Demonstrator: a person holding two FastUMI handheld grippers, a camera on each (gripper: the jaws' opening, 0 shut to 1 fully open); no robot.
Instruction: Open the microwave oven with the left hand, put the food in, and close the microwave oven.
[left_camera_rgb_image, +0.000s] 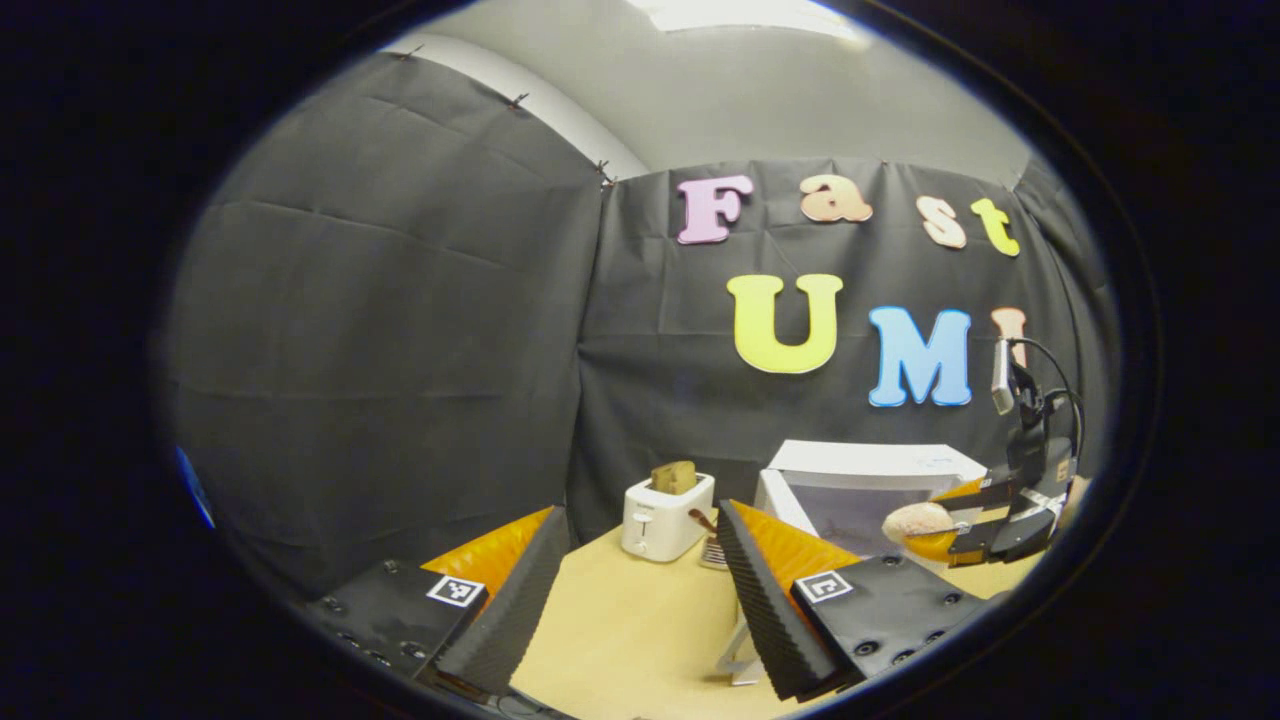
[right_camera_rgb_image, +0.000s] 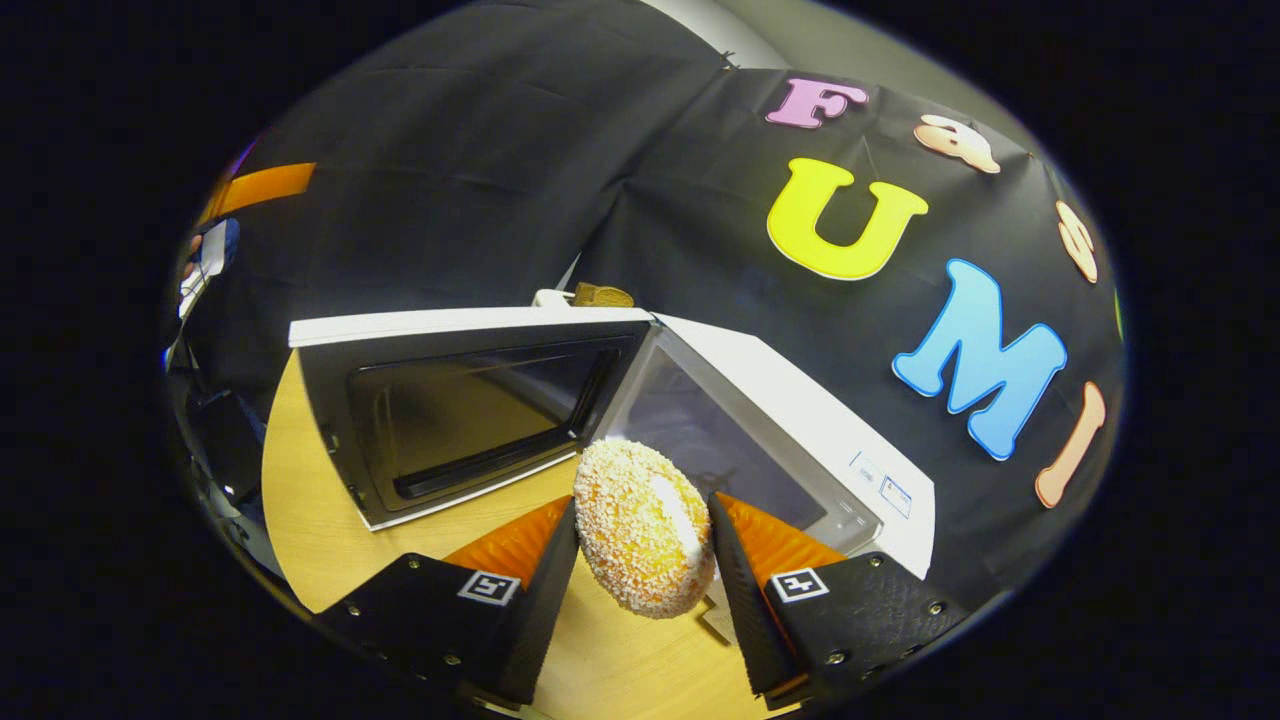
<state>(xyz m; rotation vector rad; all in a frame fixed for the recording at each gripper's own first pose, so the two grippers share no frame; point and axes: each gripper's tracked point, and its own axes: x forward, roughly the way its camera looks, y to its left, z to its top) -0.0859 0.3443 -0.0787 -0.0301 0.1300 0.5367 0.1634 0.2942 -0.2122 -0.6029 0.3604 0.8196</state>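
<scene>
The white microwave stands on the wooden table, its dark-windowed door swung wide open to the left and the cavity exposed. My right gripper is shut on a sugar-crusted orange doughnut, held in the air just in front of the opening. In the left gripper view the microwave sits at the right, with the right gripper and the doughnut before it. My left gripper is open and holds nothing, back from the door and low over the table.
A white toaster with a slice of bread in its slot stands left of the microwave, near the back wall. Bare wooden tabletop stretches in front of it. The toaster's bread peeks over the microwave door.
</scene>
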